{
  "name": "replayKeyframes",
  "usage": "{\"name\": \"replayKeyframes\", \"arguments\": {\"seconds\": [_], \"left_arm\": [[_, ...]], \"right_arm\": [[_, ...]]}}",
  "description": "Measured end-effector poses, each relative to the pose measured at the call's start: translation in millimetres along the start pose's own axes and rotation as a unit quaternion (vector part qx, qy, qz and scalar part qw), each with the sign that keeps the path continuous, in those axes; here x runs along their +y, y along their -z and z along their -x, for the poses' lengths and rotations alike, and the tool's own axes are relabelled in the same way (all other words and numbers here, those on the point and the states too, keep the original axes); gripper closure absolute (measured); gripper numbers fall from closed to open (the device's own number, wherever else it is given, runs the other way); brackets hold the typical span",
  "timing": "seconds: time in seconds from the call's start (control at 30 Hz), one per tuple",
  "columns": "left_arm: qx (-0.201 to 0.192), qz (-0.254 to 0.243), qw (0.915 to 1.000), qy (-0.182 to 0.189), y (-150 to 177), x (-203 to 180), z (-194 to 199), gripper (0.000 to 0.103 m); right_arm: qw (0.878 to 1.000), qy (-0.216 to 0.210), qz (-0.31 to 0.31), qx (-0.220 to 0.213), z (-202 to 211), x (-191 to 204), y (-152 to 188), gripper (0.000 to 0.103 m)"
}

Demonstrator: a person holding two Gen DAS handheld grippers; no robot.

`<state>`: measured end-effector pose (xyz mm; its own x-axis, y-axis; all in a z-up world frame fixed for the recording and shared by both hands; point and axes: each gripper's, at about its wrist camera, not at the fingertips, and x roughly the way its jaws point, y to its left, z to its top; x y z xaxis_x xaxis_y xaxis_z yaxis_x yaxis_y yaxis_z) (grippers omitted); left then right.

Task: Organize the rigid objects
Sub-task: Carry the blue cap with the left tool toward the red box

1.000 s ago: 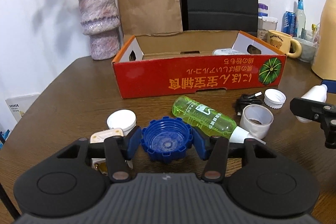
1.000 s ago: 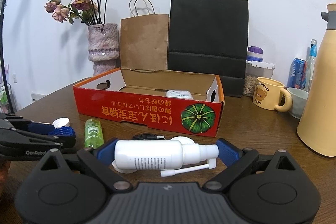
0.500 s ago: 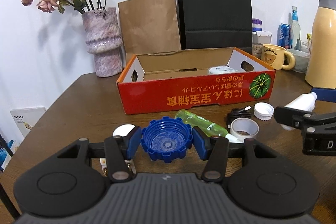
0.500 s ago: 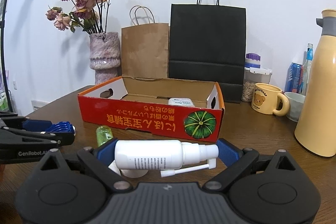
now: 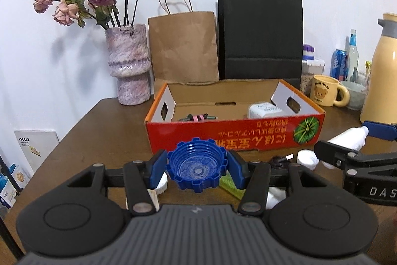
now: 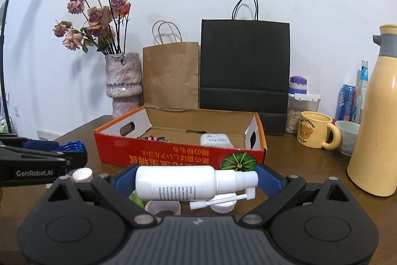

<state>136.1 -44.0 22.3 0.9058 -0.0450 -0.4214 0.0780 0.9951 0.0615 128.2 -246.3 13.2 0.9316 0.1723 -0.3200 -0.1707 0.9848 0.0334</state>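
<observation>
Two hand-held grippers, each carrying one item above a dark wooden table. The left gripper has its jaws closed on a blue ribbed plastic screw cap, pinched across its width with the hollow side facing the camera; gripping across the toothed rim probably keeps the round cap from rolling out. The right gripper has its jaws closed on a white plastic spray bottle, clamped end to end, base against one pad and nozzle cap against the other, so that the bottle lies level with its thin spray tube hanging just below.

Ahead of both sets of jaws sits a shallow red cardboard box with a pumpkin picture, open at the top. It already holds a small white packet toward its right end and a dark bundled cable with a pink tie toward its left. Both held items are clear of the box's near wall, so neither has been delivered; the box appears to be the collecting place.

Below and between the jaws, loose pieces remain on the table: a white screw cap, a green bottle partly hidden, and a white roll of tape. Behind the box stand a mottled pink vase of dried roses, a brown paper bag and a black paper bag.
</observation>
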Motion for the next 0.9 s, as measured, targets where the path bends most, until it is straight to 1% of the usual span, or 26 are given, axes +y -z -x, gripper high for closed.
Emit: {"name": "replayKeyframes", "arguments": {"seconds": [0.27,0.9], "left_arm": [[-0.014,0.005,0.9999,-0.008,-17.9,-0.4,-2.6,0.049],[-0.032,0.027,0.9988,-0.023,-51.7,0.3,-30.7,0.049]], "right_arm": [[1.0,0.005,-0.005,-0.004,-7.5,2.1,-14.0,0.005],[0.999,0.015,-0.003,-0.029,-39.0,7.4,-47.1,0.005]]}}
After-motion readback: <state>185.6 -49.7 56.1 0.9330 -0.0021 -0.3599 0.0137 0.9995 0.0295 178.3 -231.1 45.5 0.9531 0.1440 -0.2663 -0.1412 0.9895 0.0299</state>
